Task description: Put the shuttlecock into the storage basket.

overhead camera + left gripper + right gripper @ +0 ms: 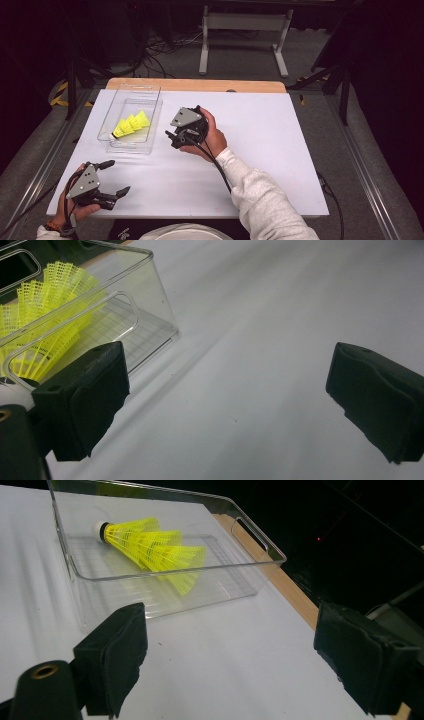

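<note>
A clear plastic tray [150,102] stands at the far left of the white table top [270,150]. Nested yellow shuttlecocks [131,125] lie inside it, white cork toward the near end. My right gripper [171,139] hovers just right of the tray, jaws open and empty. In the right gripper view the gripper [235,655] faces the tray [250,535] and the shuttlecocks [150,547]. My left gripper [116,177] rests near the front left corner, open and empty. In the left gripper view the gripper [230,400] frames bare table, with the tray [150,305] and shuttlecocks [45,305] at upper left.
A wooden strip [200,85] runs along the table's far edge. Beyond it stand a white metal frame [245,30] and cables on the floor. Metal rails [360,170] flank the table. The right half of the white surface holds nothing.
</note>
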The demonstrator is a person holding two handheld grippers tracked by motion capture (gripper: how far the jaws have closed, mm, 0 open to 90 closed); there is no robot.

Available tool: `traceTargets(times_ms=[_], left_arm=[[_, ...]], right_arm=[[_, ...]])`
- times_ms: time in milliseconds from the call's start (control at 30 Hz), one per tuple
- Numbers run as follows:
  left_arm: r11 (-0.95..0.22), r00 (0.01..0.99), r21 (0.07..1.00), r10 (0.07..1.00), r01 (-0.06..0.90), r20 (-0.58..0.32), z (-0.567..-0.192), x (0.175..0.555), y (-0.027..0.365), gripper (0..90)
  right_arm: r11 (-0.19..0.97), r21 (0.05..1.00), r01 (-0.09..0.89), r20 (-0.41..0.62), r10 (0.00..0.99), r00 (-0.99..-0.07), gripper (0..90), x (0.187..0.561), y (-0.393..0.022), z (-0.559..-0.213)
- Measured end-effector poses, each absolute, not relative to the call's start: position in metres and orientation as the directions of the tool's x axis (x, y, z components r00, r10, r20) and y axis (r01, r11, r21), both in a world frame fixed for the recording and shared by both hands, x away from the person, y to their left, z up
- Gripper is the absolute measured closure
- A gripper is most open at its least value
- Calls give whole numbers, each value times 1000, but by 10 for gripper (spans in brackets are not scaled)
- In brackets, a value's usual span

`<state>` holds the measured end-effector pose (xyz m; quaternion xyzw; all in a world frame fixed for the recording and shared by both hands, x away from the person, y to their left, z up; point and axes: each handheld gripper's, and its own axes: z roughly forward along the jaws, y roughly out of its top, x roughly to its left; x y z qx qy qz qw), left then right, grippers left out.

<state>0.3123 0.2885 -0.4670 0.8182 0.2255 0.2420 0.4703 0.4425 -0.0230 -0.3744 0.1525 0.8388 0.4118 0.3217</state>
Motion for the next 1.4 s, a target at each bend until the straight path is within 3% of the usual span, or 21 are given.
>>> traceTargets(times_ms=[467,1000,1400], left_arm=[[-458,780,878,596,137,189,-466,312,289,46],[-457,778,878,600,143,186,-466,312,289,46],[-459,779,877,598,141,188,-467,312,289,45]], right_arm=[[597,802,8,-413,564,-715,68,441,-42,-370],[645,765,1,-489,581,-651,79,434,-71,-369],[636,771,17,-485,604,-632,81,428,-90,-371]])
